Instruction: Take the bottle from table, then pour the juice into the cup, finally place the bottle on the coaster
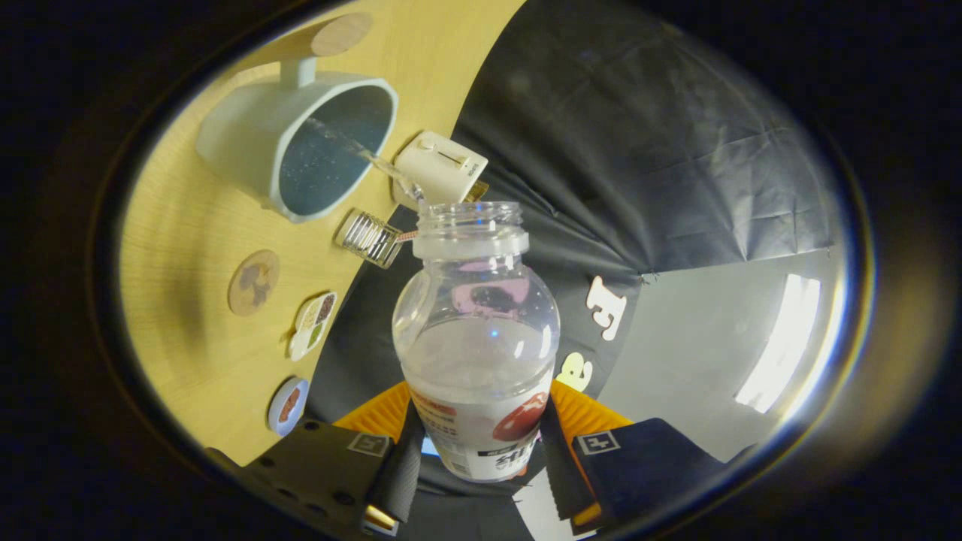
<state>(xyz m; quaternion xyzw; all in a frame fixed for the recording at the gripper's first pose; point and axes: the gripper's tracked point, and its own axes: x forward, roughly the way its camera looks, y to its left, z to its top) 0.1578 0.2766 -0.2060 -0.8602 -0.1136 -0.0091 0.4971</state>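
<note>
My gripper (481,451) is shut on a clear plastic bottle (476,338) with a red-and-white label, both fingers pressing its lower body. The bottle is uncapped and tipped over, its open mouth (470,214) pointing toward a pale mug (301,143) with a dark inside that stands on the wooden table (188,225). A thin clear stream (368,154) runs from the bottle's mouth into the mug. Liquid sits in the lower half of the bottle. A round brown coaster (254,282) lies on the table beside the mug; another round wooden one (342,34) lies beyond the mug.
A white box-shaped device (441,167) and a small ribbed glass (368,238) stand near the table's edge, just past the bottle's mouth. Two small printed discs (313,324) (288,406) lie along the same edge closer to my fingers. The booth's black cloth wall (639,135) hangs behind.
</note>
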